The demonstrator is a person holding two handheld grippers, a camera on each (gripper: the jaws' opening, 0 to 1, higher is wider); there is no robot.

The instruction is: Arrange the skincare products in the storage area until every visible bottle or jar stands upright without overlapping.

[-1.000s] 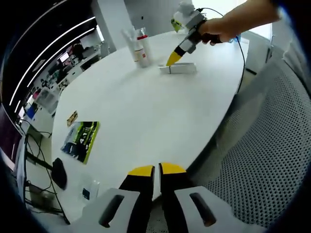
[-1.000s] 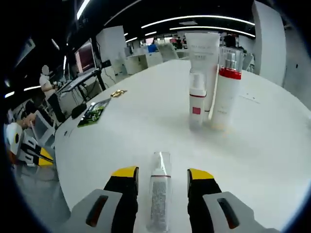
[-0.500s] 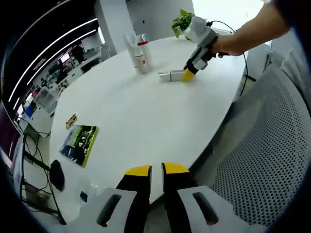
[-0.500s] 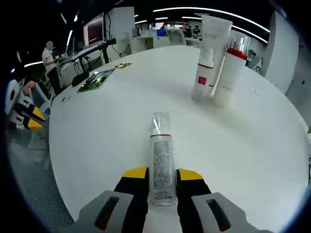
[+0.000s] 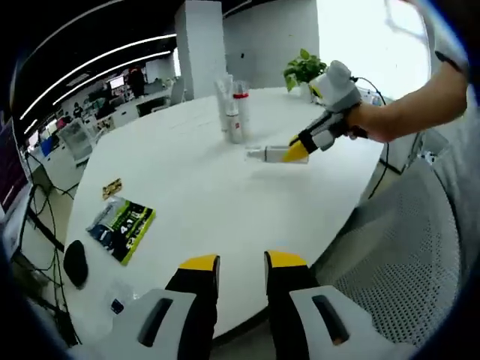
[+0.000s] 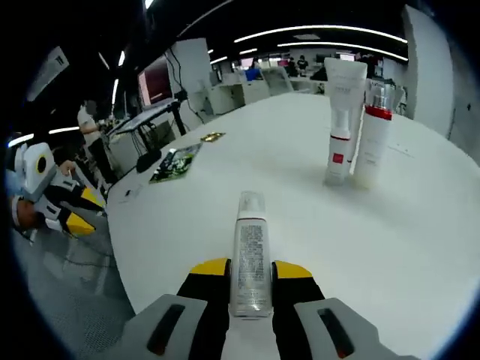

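The bottle is clamped lying flat between the jaws of the right gripper, near the standing bottles on the table, probably to be stood upright there. The left gripper is held away, jaws slightly apart, empty.

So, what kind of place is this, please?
Probably an open-plan office: a large white table, rows of desks with monitors behind it, long ceiling light strips, and a mesh office chair.
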